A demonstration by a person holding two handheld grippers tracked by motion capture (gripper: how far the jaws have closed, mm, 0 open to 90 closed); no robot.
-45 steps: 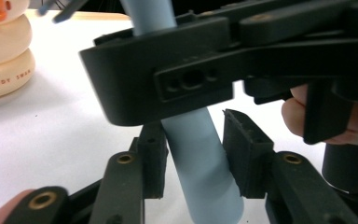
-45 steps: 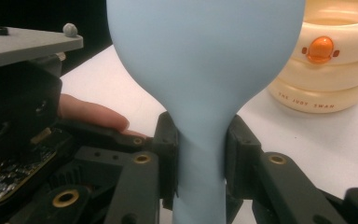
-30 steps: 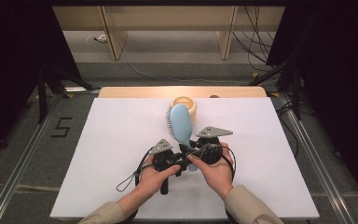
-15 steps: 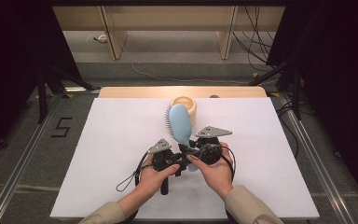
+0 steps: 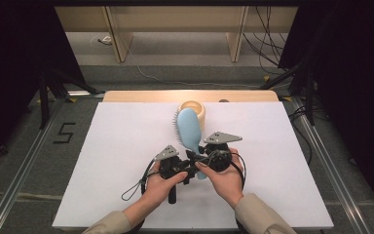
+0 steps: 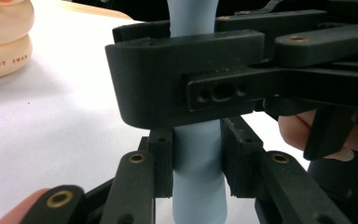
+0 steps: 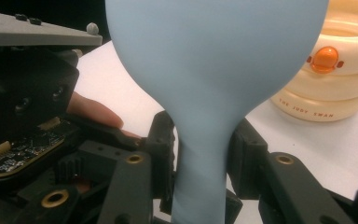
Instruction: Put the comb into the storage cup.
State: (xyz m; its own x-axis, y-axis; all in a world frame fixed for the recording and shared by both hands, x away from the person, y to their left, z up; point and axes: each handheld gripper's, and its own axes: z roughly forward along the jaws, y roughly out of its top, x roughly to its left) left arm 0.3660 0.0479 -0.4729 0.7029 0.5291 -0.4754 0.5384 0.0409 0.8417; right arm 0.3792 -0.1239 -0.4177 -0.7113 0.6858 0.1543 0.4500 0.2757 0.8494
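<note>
Mid-bench (image 5: pixel 126 146), both grippers meet on a blue brush (image 5: pixel 189 127), its head pointing to 12 o'clock toward a cream tub (image 5: pixel 193 108). The left gripper (image 6: pixel 196 161) clamps the handle; the right gripper (image 7: pixel 200 154), jaws just easing apart, barely brackets it. One-sided hold could let the brush swing. Contact there is unclear; bristles mostly hidden.

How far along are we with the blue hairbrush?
Done: both grippers are on the hairbrush handle, its head next to the cream container. In hand: the left gripper is clamped shut on the handle, while the right gripper straddles it and its jaws have just been opening. Left: probably the right lets go fully.
</note>
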